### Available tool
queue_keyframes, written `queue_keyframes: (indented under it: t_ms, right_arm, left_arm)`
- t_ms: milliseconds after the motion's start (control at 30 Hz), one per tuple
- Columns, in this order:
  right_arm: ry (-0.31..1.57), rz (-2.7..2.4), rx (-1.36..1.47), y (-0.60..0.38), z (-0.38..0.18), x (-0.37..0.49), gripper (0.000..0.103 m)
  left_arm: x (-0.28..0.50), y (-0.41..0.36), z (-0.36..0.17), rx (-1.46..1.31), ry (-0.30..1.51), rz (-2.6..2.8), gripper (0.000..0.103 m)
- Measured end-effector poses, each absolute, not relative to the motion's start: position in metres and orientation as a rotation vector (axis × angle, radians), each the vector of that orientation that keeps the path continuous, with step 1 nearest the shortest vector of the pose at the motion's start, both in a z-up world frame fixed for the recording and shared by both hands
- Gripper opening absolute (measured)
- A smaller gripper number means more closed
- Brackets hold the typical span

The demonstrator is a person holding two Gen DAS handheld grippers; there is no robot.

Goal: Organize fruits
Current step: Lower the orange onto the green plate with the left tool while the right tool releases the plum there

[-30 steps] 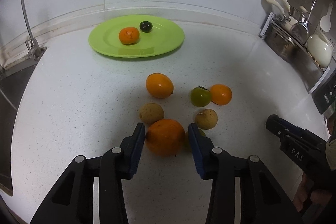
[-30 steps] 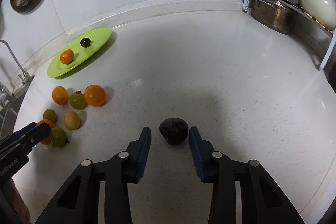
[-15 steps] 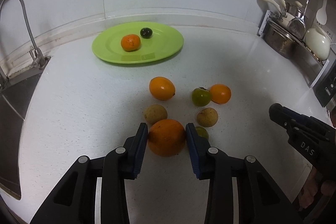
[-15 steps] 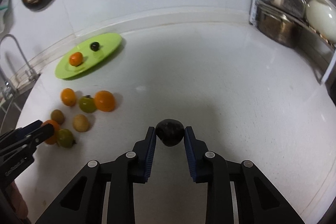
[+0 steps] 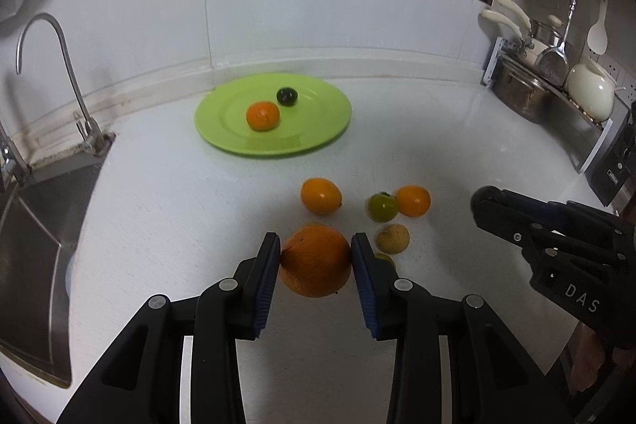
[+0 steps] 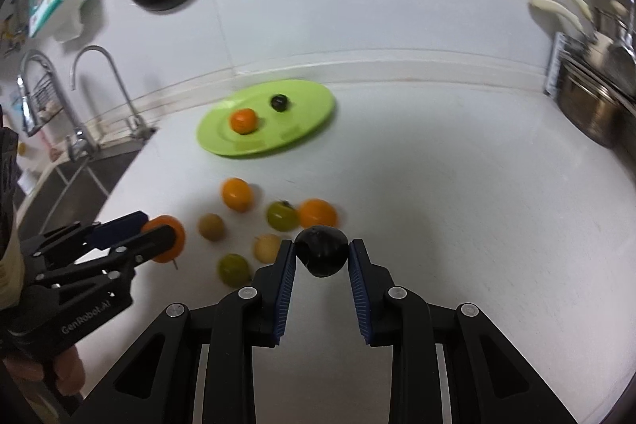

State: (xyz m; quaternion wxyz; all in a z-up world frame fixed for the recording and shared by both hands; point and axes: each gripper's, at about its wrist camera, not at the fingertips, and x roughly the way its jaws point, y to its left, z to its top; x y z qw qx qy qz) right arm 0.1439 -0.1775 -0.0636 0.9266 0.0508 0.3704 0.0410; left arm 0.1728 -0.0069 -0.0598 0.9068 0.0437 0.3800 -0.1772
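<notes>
Both grippers are carrying fruit rn: left gripper is clamping the big orange, right gripper is pinching the dark fruit, prob heading for the green plate w/ two pieces on it already.

Glossy plastic-looking green plate ahead of the left gripper; matt speckled white counter beneath; shiny metal faucet far left
</notes>
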Motion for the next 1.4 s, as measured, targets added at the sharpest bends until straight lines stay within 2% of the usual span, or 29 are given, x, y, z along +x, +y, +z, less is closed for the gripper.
queue_keyframes:
  t_ms: [467,900,933,967,1000,1233,1400]
  right_arm:
    - [0.668,0.174,0.059,-0.152,-0.028,0.165,0.028]
    - [0.638,0.217,0.066,-0.135,-0.011,0.226,0.028]
    - [0.639,0.217,0.066,-0.135,-0.011,0.232,0.028]
    - [0.637,0.22,0.065,-0.134,-0.01,0.237,0.028]
    - [0.638,0.223,0.06,-0.133,-0.01,0.244,0.028]
    - [0.669,0.22,0.066,-0.132,-0.011,0.297,0.028]
    - [0.735,0.189,0.07,-0.127,-0.031,0.34,0.029]
  left_arm:
    - [0.192,0.008,-0.023,0.129,0.693,-0.382,0.037]
    - [0.255,0.014,-0.009,0.143,0.67,-0.41,0.036]
    - [0.26,0.014,-0.007,0.144,0.668,-0.413,0.034]
    - [0.265,0.014,-0.005,0.144,0.659,-0.417,0.024]
    - [0.273,0.014,-0.003,0.154,0.65,-0.415,0.021]
    - [0.332,0.017,-0.008,0.148,0.656,-0.468,0.021]
    - [0.395,0.021,-0.037,0.08,0.787,-0.501,0.021]
